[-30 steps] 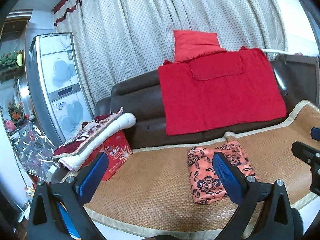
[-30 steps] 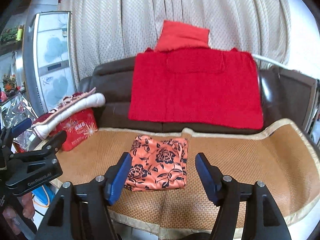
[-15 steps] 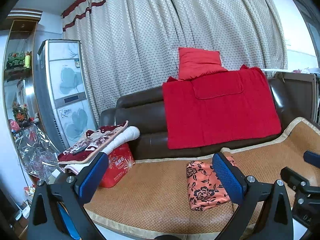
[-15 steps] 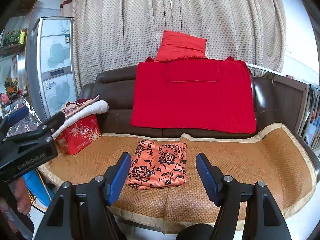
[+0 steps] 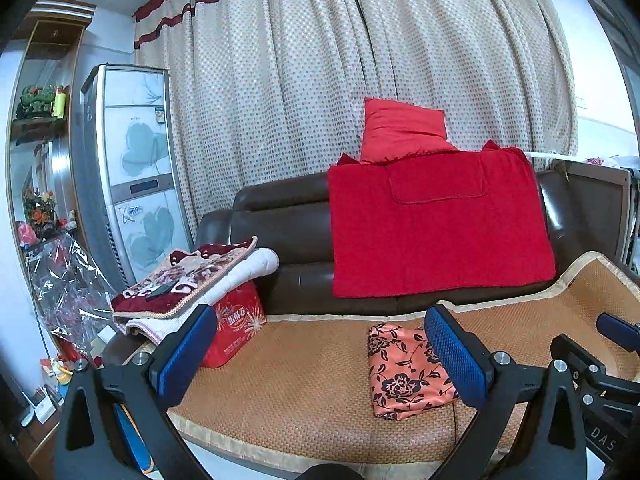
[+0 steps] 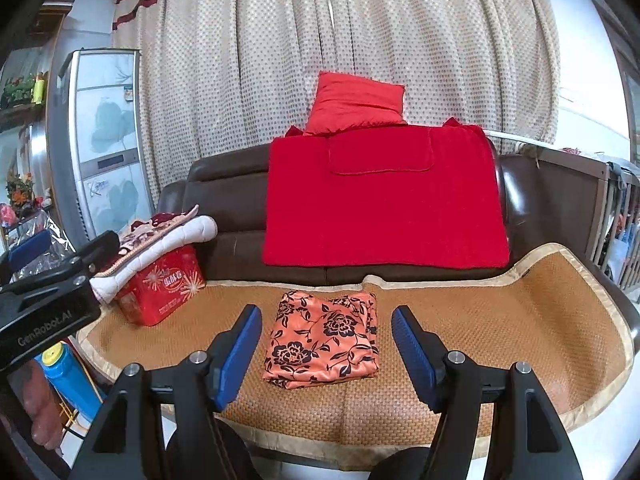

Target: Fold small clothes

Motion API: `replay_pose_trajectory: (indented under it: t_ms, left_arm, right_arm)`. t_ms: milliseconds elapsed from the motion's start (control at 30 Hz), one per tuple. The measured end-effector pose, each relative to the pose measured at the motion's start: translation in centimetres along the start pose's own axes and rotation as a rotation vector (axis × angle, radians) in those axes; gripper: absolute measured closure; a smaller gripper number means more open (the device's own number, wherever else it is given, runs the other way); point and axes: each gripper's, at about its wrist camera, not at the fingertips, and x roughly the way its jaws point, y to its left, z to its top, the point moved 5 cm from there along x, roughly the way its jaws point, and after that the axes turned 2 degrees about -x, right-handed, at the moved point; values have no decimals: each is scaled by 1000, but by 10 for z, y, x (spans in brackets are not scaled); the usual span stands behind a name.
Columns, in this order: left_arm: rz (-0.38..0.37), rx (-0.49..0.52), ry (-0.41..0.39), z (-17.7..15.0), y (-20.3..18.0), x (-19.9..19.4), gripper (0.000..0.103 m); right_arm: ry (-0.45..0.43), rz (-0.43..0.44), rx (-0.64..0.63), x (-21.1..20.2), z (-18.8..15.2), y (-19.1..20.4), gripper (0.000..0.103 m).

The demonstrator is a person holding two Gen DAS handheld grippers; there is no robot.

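Risk lies in snagging the folded floral garment (image 6: 324, 340), mid-mat near the front edge of the woven mat (image 6: 520, 320), since left gripper (image 5: 320, 356) and right gripper (image 6: 326, 354) hang wide open and empty above it

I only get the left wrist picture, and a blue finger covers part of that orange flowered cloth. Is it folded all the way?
Observer: Yes. The right wrist view shows the whole floral cloth. It is a neat folded rectangle lying flat on the woven mat.
Visitor: Is the other gripper holding it?
Observer: No. The right gripper is open, with both pads clear of the cloth.
Visitor: Is anybody there at all?
Observer: A person's hand shows at the left edge of that view, below the left gripper.
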Motion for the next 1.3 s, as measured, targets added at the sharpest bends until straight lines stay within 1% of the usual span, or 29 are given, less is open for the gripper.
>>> replay_pose_trajectory:
  t_ms: [300,567,767,1300]
  left_arm:
    - [10,-18,3,2,4,-2,0]
    - [32,-35,-14,5,18,-5,0]
    - [46,-46,-7,3,24,-4,0]
    - [48,-52,-10,3,30,-5,0]
  right_arm:
    - [-16,-32,-14,0,8,6,32]
    - [-22,-44,-15,0,10,13,32]
    - [-23,-44,-25,0,12,21,32]
    - [-13,-70,-43,9,11,31,31]
